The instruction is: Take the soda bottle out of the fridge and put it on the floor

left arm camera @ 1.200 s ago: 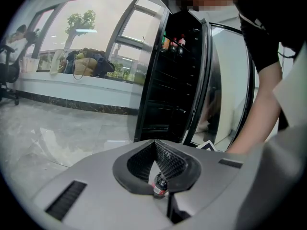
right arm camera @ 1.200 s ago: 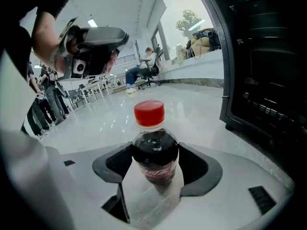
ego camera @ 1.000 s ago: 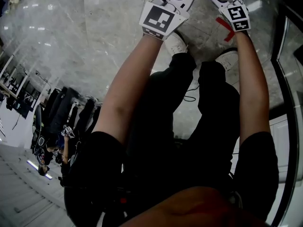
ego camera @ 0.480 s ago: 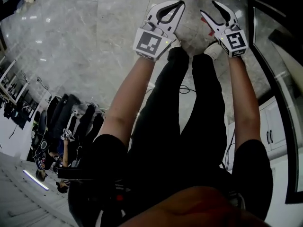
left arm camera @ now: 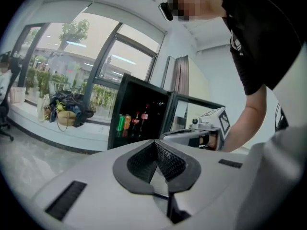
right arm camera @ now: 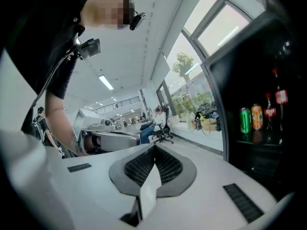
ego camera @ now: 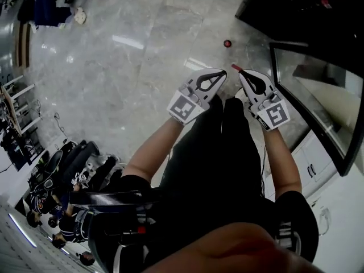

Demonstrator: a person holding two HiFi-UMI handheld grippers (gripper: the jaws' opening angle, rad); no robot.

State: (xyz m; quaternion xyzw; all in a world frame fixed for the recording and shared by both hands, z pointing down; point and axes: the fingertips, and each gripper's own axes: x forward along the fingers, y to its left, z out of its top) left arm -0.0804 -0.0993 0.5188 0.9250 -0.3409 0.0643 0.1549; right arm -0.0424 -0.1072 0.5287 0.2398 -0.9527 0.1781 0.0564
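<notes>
The left gripper (ego camera: 220,73) and right gripper (ego camera: 241,73) are both clenched and empty, side by side above the floor (ego camera: 142,67); the bottle (ego camera: 227,43), apparently just its red cap seen from above, stands apart by the fridge (ego camera: 296,16) corner; seemingly delivered, so nothing needs holding.

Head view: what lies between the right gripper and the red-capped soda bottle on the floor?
Bare marble floor between the soda bottle and the right gripper, save a small red mark at its fingers, seen in the head view.

Shiny floor, dull plastic
The stone floor (ego camera: 125,78) is smooth and glossy. The left gripper (ego camera: 218,75) and right gripper (ego camera: 241,74) are dull white plastic with bumpy black pads (left arm camera: 165,159).
</notes>
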